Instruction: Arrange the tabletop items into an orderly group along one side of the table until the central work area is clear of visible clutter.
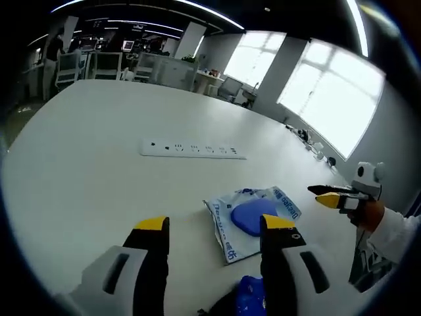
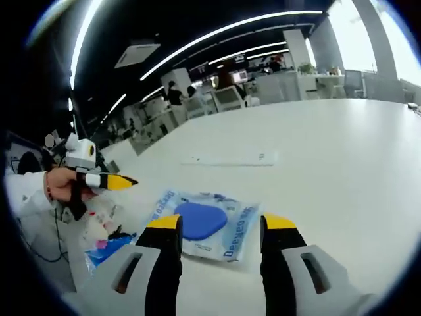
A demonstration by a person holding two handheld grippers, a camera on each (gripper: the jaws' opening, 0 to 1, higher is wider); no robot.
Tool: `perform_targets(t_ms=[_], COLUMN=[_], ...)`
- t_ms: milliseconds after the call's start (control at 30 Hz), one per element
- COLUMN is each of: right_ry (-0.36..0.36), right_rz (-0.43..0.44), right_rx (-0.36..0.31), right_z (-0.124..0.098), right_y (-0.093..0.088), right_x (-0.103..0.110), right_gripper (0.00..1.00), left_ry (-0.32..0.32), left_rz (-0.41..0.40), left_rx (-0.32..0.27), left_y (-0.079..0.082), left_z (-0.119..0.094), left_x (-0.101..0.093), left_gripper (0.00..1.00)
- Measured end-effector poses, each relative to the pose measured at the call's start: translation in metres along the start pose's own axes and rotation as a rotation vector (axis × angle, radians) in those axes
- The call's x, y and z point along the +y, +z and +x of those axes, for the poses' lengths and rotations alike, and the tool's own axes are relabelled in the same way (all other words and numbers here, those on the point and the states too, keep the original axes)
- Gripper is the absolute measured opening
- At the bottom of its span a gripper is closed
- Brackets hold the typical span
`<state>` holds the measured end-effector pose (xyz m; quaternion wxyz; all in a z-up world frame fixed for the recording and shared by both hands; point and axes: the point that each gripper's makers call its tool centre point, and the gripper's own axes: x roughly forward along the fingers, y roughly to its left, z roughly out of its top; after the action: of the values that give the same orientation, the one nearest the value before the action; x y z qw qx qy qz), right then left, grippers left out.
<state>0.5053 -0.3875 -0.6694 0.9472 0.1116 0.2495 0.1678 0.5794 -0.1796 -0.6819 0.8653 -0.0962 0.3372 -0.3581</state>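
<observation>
A clear plastic packet (image 1: 253, 216) with blue print and a rounded blue pad inside lies flat on the white table (image 1: 99, 164). My left gripper (image 1: 216, 227) stands open just short of it, its right jaw overlapping the packet's near corner. My right gripper (image 1: 329, 195) comes in from the right, held by a hand in a white sleeve, beyond the packet. In the right gripper view the same packet (image 2: 200, 224) lies between and just past the open jaws of my right gripper (image 2: 222, 227). My left gripper (image 2: 122, 181) points in from the left there.
A long white power strip (image 1: 193, 149) lies across the table beyond the packet, also visible as power strip (image 2: 230, 159). A small blue item (image 2: 108, 249) and crumpled clear bags (image 2: 99, 217) sit by the table edge near dark cables. Office desks and people stand far behind.
</observation>
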Motion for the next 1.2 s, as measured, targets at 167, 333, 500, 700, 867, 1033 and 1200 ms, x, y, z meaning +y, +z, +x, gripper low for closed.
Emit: perform_targets(t_ms=[167, 333, 500, 700, 867, 1033, 1200], right_ry=[0.029, 0.054, 0.067, 0.085, 0.112, 0.127, 0.148], right_rz=[-0.042, -0.079, -0.098, -0.122, -0.161, -0.176, -0.194], right_rx=[0.02, 0.037, 0.046, 0.039, 0.043, 0.046, 0.053], right_z=[-0.001, -0.006, -0.009, -0.015, -0.018, -0.021, -0.024], right_y=[-0.001, -0.001, 0.0, 0.006, 0.008, 0.008, 0.007], right_x=[0.012, 0.023, 0.029, 0.039, 0.049, 0.054, 0.062], right_gripper=[0.52, 0.57, 0.58, 0.6, 0.61, 0.61, 0.62], left_ry=[-0.009, -0.027, -0.038, -0.039, -0.041, -0.04, -0.036], left_rz=[0.002, -0.004, 0.007, 0.028, 0.029, 0.038, 0.054], left_rx=[-0.004, -0.023, -0.025, -0.035, -0.055, -0.083, -0.086], left_y=[0.0, 0.006, 0.008, 0.009, 0.011, 0.016, 0.014], left_z=[-0.014, -0.028, -0.04, -0.058, -0.072, -0.087, -0.102], left_x=[-0.003, -0.007, -0.009, -0.013, -0.018, -0.022, -0.023], left_gripper=[0.65, 0.71, 0.73, 0.75, 0.76, 0.78, 0.81])
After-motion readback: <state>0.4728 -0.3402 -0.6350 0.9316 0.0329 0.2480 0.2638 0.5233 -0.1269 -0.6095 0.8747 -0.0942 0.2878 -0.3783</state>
